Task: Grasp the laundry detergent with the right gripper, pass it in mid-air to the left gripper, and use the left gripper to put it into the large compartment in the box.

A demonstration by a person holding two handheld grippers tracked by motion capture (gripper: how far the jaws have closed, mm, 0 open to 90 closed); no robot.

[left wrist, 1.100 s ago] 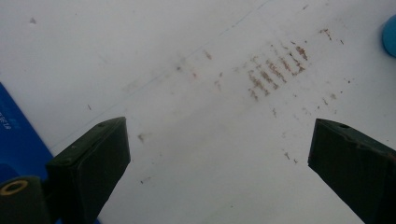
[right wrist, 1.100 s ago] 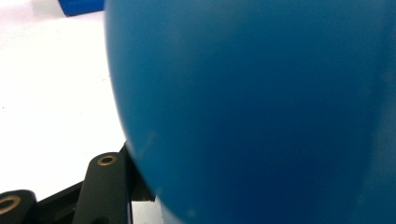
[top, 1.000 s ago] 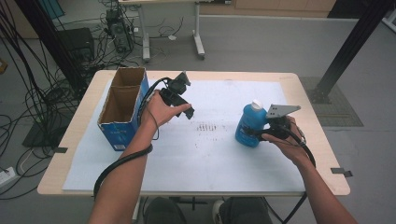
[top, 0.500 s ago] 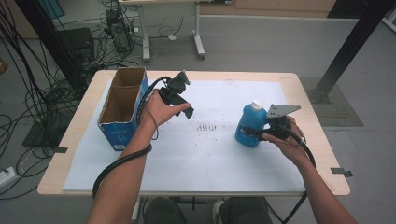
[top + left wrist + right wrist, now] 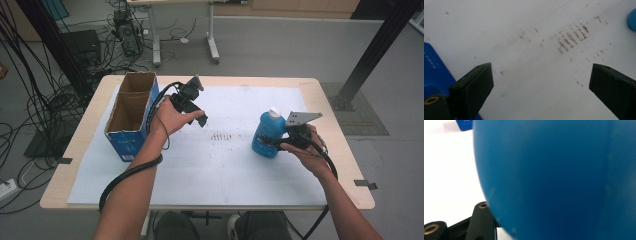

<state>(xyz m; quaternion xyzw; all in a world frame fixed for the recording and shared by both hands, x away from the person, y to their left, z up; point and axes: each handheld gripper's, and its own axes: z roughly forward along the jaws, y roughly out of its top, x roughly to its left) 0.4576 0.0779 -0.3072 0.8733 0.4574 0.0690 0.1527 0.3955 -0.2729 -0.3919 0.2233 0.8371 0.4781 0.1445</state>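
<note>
The right gripper (image 5: 272,141) is pinching a blue bottle (image 5: 266,135) standing near the table's (image 5: 320,90) right edge; the left gripper (image 5: 200,120), jaws spread, is hovering beside the unfilled cardboard box (image 5: 131,120).

On the surface (image 5: 310,85) lie one white sheet (image 5: 220,170), one blue bottle (image 5: 267,134) with one white cap, and one open blue cardboard box (image 5: 131,116) divided into two compartments. There are two tongs, the left tongs (image 5: 200,120) and the right tongs (image 5: 272,142), each held in one of the person's two hands. One patch of brownish marks (image 5: 222,136) shows on the sheet, and two strips of dark tape sit at the surface's edges.
</note>
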